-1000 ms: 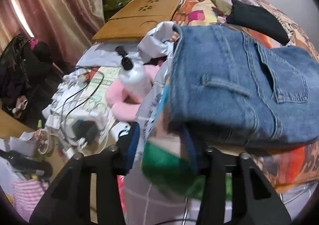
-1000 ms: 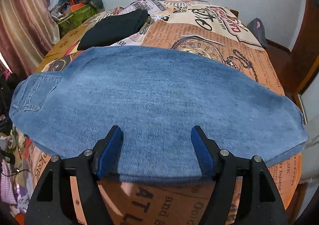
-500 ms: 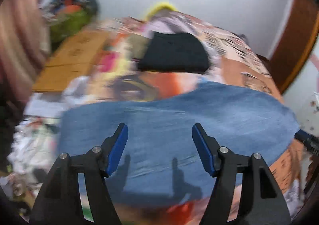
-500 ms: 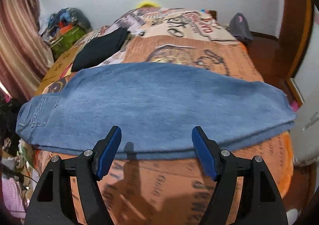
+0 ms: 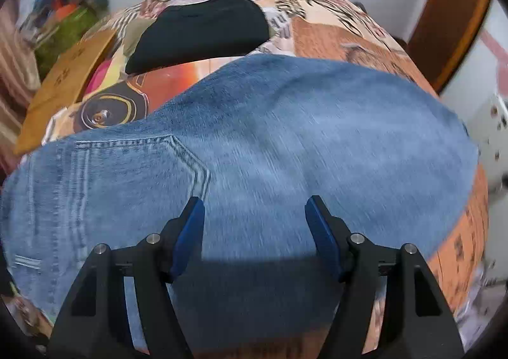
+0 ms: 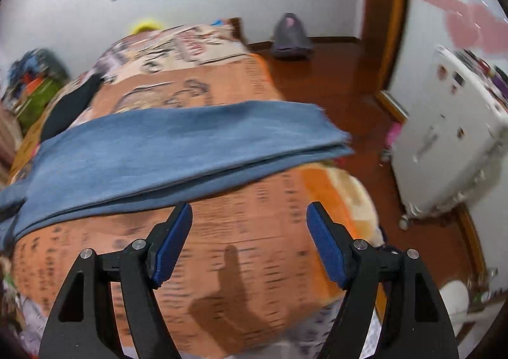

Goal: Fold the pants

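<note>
Left wrist view: we see the left hand-held gripper (image 5: 254, 213) spread wide with nothing in it, over the jeans (image 5: 285, 136) lying flat on the bed (image 5: 349, 41); a black garment (image 5: 203, 28) sits beyond them. Our right hand-held gripper (image 6: 249, 219) is also wide and holds nothing, over the printed bedcover, with the folded jeans' edge just ahead of it.

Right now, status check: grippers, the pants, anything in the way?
Left gripper open over the jeans, gripping nothing. Right gripper open over bare bedspread, empty. Jeans flat across the bed, legs stacked. Black garment lies beyond, apart.
</note>
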`<state>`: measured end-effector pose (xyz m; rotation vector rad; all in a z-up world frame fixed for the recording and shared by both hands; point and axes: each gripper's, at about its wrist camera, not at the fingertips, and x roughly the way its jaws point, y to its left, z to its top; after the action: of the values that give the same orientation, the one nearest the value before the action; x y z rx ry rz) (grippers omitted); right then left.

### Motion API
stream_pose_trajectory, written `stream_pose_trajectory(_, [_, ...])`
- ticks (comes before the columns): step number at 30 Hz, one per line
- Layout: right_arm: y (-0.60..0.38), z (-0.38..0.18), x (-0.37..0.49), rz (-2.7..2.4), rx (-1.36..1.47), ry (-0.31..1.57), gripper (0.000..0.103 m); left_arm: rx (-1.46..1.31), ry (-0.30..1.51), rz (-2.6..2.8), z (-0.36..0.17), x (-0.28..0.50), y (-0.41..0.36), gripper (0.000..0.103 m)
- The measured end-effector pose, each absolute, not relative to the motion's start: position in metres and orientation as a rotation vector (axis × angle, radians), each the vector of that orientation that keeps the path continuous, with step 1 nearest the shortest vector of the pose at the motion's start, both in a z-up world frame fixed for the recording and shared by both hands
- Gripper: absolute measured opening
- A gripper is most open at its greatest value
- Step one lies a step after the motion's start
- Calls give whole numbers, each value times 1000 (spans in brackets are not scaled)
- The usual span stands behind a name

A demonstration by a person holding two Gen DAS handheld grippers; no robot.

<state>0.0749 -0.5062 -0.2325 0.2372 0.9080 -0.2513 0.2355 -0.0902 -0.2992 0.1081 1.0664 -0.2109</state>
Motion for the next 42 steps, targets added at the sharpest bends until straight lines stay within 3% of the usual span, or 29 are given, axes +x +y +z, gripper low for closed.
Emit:
stream_pose_trajectory(8, [-523,-236,114,-129,378,878,71,108,1022,-247,-268,254,-119,70])
stream_pose_trajectory(14, [-465,-248,181,115,328,921,71,82,1077,-238,-298,289,-149,70])
stream_pose_trajectory(21, [-447,-293,256,145,226,1055,74,-15,1066,-239,-309,287,-133,86])
stream_pose_trajectory(25, [-479,-299,279,91,246,1085,74,-19,1067,-243,-309,287,-132,87])
stream_pose_trajectory(32, [-546,-302,276,-177,115,1095,74,63,1060,-225,-302,288,-143,86])
stream_pose_trajectory(42, [-625,-247,179,-336,267,986,76,155,966,-323,-257,295,-208,85])
